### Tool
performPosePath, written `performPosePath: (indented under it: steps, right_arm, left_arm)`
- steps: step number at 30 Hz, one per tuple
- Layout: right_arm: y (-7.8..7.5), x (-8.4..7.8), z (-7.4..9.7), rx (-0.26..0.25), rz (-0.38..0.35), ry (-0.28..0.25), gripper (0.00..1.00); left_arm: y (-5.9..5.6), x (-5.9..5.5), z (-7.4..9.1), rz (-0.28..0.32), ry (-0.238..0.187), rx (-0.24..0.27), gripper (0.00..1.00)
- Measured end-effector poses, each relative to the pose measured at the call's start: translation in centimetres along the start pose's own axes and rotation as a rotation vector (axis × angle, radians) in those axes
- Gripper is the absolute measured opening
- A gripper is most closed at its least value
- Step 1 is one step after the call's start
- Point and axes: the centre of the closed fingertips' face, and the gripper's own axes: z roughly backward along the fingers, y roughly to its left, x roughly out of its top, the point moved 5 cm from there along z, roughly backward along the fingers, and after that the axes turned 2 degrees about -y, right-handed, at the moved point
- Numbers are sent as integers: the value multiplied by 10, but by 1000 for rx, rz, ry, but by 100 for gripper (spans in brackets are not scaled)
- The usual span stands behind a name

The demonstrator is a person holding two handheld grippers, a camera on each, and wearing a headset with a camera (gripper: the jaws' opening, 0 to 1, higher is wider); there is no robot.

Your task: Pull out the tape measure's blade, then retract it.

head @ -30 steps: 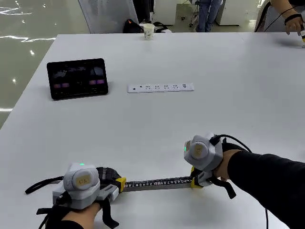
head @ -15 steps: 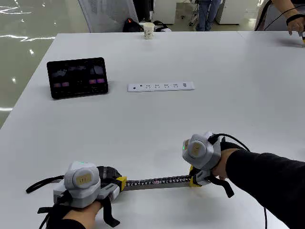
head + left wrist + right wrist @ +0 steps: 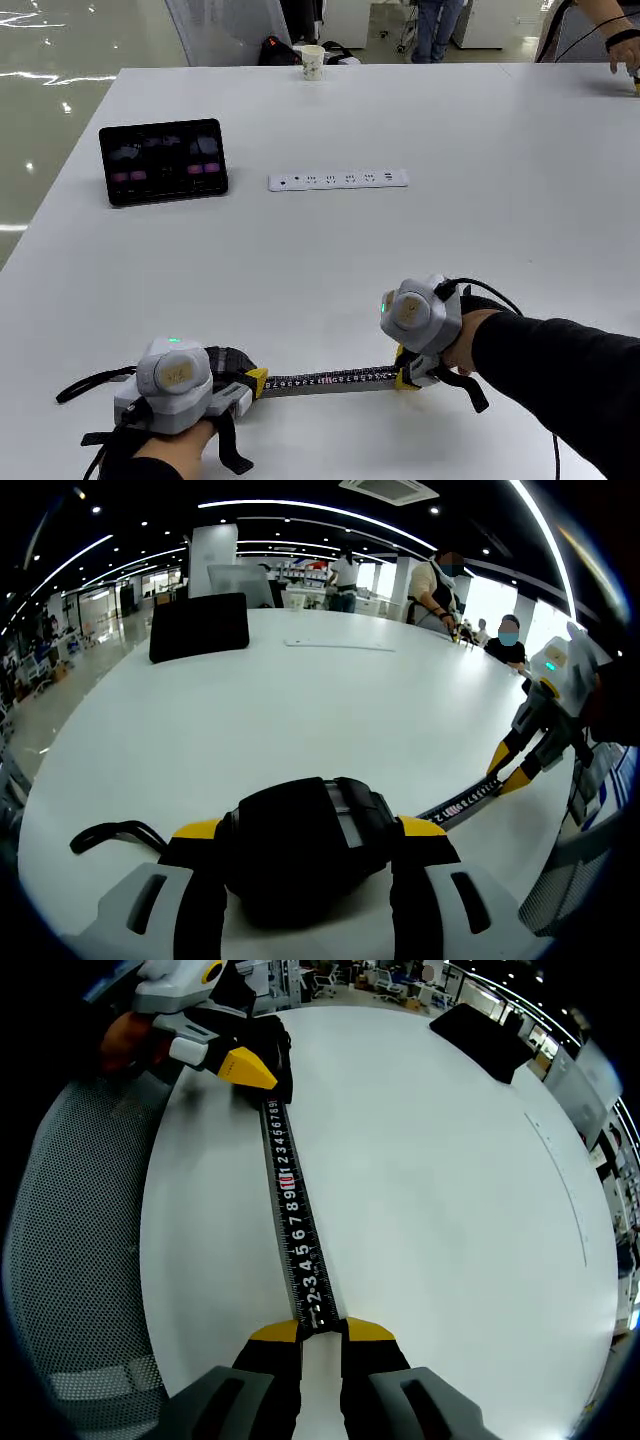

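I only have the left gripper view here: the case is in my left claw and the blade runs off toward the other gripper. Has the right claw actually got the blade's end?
Observer: Yes. In the right gripper view the blade ends between the yellow tips of the right claw, which are closed on it.
Operator: Is it twisted anywhere along the run?
Observer: No. It runs straight, numbers facing up, all the way to the case in the left claw.
Operator: Any landmark on it for the retract?
Observer: A red mark sits roughly midway along the exposed run.
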Motion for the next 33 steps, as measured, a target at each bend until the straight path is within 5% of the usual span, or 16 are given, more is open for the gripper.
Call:
performPosePath:
  steps: [33]
  right_arm:
    - [0,9,-4,4,1,3,11]
  left_arm:
    - [1,0,-2,4,0,-1,62]
